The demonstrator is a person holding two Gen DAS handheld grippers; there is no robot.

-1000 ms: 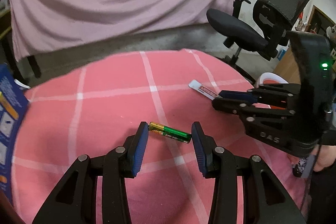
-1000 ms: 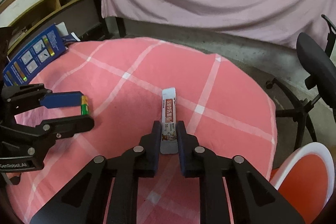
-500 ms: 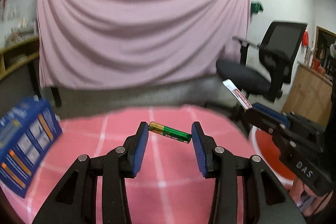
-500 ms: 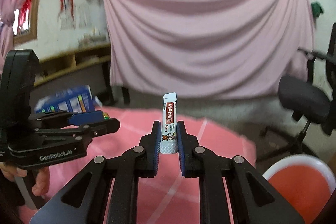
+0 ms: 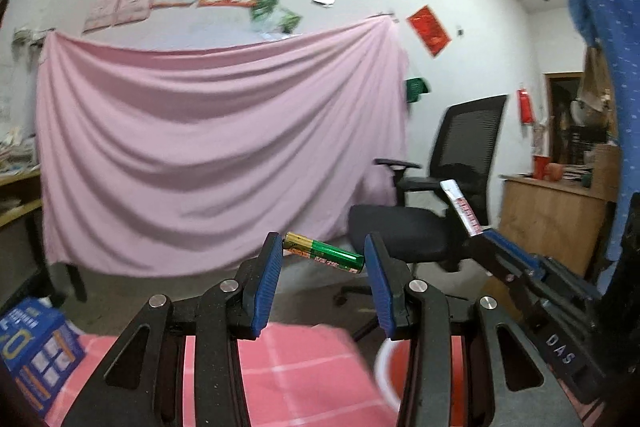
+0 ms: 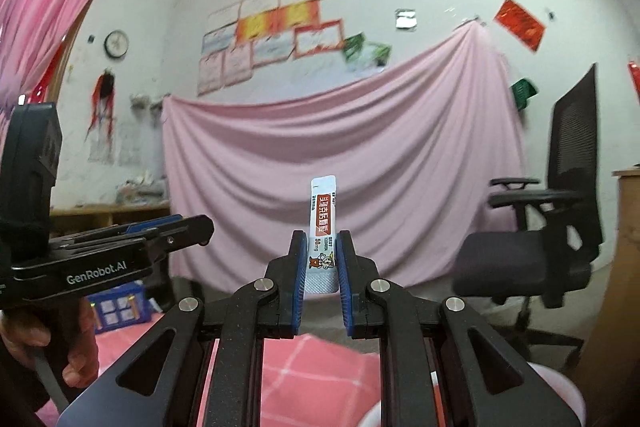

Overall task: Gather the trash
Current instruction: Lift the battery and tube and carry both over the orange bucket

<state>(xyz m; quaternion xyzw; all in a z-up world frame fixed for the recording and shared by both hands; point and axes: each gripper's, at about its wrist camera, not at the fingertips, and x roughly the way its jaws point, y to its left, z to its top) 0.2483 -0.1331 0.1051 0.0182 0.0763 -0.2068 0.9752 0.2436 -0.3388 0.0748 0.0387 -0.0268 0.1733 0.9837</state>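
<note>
I have both pieces of trash lifted clear of the pink worktop [image 5: 304, 367]. Left tool [image 5: 323, 259] clamps a battery [image 5: 324, 253] endwise; right tool [image 6: 322, 267], nearly closed, pinches a sachet [image 6: 321, 227] upright. Next: carry both over the red bin [image 5: 394, 367] and release. Only the right view shows the hand [image 6: 80, 343].

1. The left gripper [image 5: 323, 255] clamps a green-and-gold battery [image 5: 324, 252] crosswise between its blue pads.
2. At right, the right gripper [image 5: 482, 235] pinches a sachet [image 5: 460, 203] (tilted).
3. Far behind hangs a pink sheet [image 5: 208, 155].
</note>
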